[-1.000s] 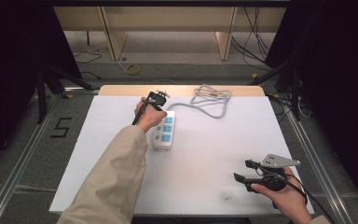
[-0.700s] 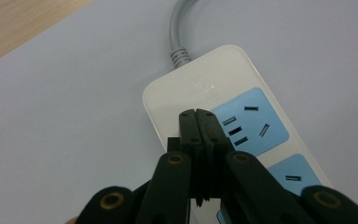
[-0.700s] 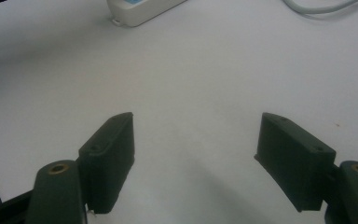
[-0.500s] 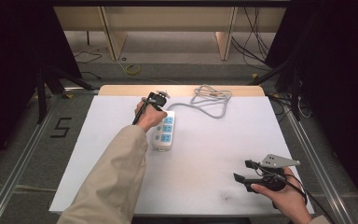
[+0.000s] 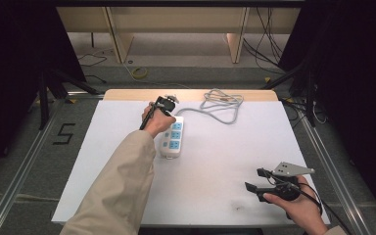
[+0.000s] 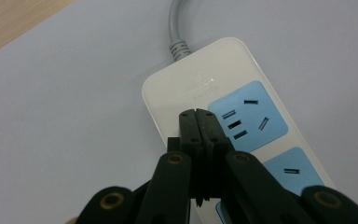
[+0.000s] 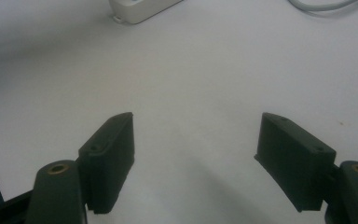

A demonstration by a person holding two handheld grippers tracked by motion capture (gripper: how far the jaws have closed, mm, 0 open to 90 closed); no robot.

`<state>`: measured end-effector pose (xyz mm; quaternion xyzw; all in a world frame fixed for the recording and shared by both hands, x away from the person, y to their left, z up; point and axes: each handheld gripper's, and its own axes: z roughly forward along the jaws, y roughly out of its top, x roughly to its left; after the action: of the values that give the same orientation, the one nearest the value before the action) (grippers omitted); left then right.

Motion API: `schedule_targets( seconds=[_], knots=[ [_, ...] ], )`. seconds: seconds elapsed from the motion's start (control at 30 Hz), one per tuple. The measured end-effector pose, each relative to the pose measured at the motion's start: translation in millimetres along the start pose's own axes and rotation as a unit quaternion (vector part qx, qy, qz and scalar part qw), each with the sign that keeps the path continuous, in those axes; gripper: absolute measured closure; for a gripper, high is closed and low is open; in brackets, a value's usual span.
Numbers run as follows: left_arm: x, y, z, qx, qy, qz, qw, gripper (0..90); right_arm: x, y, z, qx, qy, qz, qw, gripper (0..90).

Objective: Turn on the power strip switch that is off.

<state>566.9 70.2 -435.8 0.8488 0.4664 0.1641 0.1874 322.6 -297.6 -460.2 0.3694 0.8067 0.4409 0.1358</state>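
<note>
White power strip point(image 6: 223, 107) lies under the clenched left gripper point(image 6: 196, 114); right gripper point(image 7: 196, 140) spread over bare table point(image 5: 225, 161).

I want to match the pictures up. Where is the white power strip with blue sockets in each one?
High view: the white plastic power strip with blue sockets lies left of middle, beside the left hand.
Left gripper view: it lies in the middle, under the shut tongs.
Right gripper view: its white end peeks in at the top edge.
Shared landmark: its grey cable.
</note>
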Motion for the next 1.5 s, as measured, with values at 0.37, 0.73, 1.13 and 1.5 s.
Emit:
schedule_targets(
  seconds=[0.37, 0.73, 1.13, 1.5],
  knots=[
    [-4.3, 5.8, 1.3, 0.019, 0.012, 0.004, 0.9997, 89.9, 0.3, -0.3, -0.3, 0.001, 0.002, 0.0, 1.0, 28.0],
    [-2.5, 5.6, 0.7, 0.024, 0.011, -0.004, 0.9996, 89.9, 0.7, -0.2, 0.4, 0.002, 0.003, -0.001, 1.0, 28.0],
    [-3.9, 6.5, 1.9, 0.034, 0.014, 0.001, 0.9993, 89.9, 1.3, -0.1, 0.5, 0.003, 0.003, -0.002, 1.0, 27.9],
    [-5.2, 6.5, 2.7, 0.036, 0.017, 0.004, 0.9992, 89.9, 1.2, -0.2, 0.8, 0.003, 0.004, -0.003, 1.0, 27.8]
  ],
)
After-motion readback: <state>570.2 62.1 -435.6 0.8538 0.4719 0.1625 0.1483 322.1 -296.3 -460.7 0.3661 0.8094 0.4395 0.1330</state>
